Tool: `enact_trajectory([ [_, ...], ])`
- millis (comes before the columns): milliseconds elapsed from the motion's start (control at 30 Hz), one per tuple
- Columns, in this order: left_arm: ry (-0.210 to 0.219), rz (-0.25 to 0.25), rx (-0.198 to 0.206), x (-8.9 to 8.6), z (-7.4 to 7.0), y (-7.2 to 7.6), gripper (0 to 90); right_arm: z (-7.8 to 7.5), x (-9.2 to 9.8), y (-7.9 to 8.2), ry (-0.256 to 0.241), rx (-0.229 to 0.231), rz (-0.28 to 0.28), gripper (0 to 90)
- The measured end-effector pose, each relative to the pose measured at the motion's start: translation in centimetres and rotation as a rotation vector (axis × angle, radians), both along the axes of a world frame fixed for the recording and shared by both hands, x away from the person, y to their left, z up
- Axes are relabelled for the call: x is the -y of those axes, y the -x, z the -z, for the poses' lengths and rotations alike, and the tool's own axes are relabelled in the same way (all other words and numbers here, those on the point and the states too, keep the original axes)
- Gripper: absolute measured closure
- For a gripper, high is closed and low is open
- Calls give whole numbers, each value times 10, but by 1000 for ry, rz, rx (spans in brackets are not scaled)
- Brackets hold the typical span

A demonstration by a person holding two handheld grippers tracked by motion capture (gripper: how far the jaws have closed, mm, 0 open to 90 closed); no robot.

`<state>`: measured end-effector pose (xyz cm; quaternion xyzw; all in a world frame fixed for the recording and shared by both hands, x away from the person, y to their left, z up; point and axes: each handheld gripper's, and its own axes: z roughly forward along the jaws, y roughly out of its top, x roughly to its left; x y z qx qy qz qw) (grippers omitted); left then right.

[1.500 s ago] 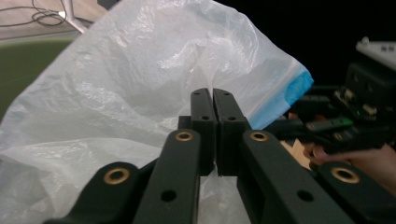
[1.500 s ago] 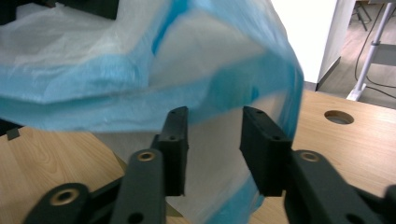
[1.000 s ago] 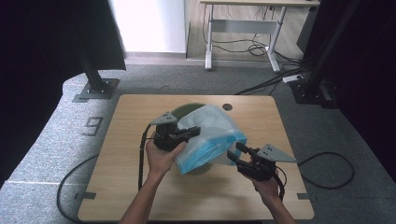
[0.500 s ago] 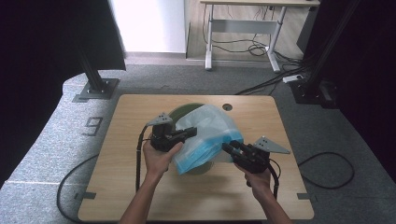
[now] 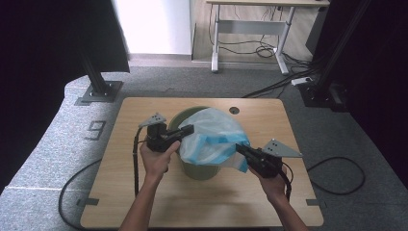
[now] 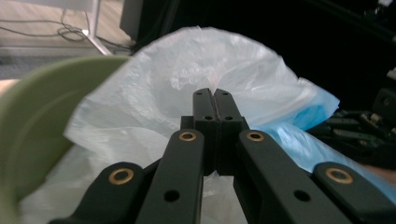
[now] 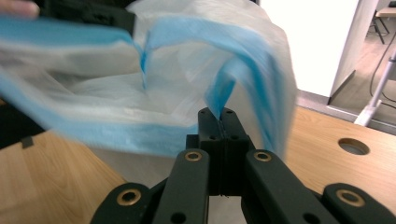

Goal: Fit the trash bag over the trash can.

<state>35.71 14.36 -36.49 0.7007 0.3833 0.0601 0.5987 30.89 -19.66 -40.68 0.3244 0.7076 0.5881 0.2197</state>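
A green bin [image 5: 198, 171] stands in the middle of the wooden table [image 5: 144, 207]. A white plastic bag with a blue rim [image 5: 216, 139] billows over its mouth. My left gripper [image 5: 191, 129] is at the bin's left rim, shut on the bag's white edge [image 6: 187, 74], with the green bin wall [image 6: 32, 121] to its left. My right gripper [image 5: 239, 148] comes in from the right front and is shut on a fold of the bag's blue rim [image 7: 224, 91]; the bag [image 7: 177, 98] spreads wide in front of it.
A round hole [image 5: 234, 110] sits in the table near its far edge, also seen as a hole [image 7: 353, 146] in the right gripper view. Cables trail off both sides of the table. A black stand base [image 5: 100, 91] and a desk frame [image 5: 250, 29] stand on the floor beyond.
My right gripper has moved left and up to the bag and closed on its blue rim. The bag's right side has lifted and spread. The left gripper has hardly moved.
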Motion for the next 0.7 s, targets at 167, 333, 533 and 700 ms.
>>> enact_trajectory([
  [167, 38, -30, 16, -16, -4, 0, 898, -6, 4, -8, 66, 24, 37, 884],
  [333, 61, -42, 38, -28, -5, 3, 898, -18, 8, -12, 56, 47, 57, 884],
  [533, 60, -43, 54, -41, 3, 16, 897, -23, 6, 1, 70, 84, 36, 883],
  [700, 55, -45, 54, -52, 14, 27, 897, -15, 2, 12, 77, 74, 0, 883],
])
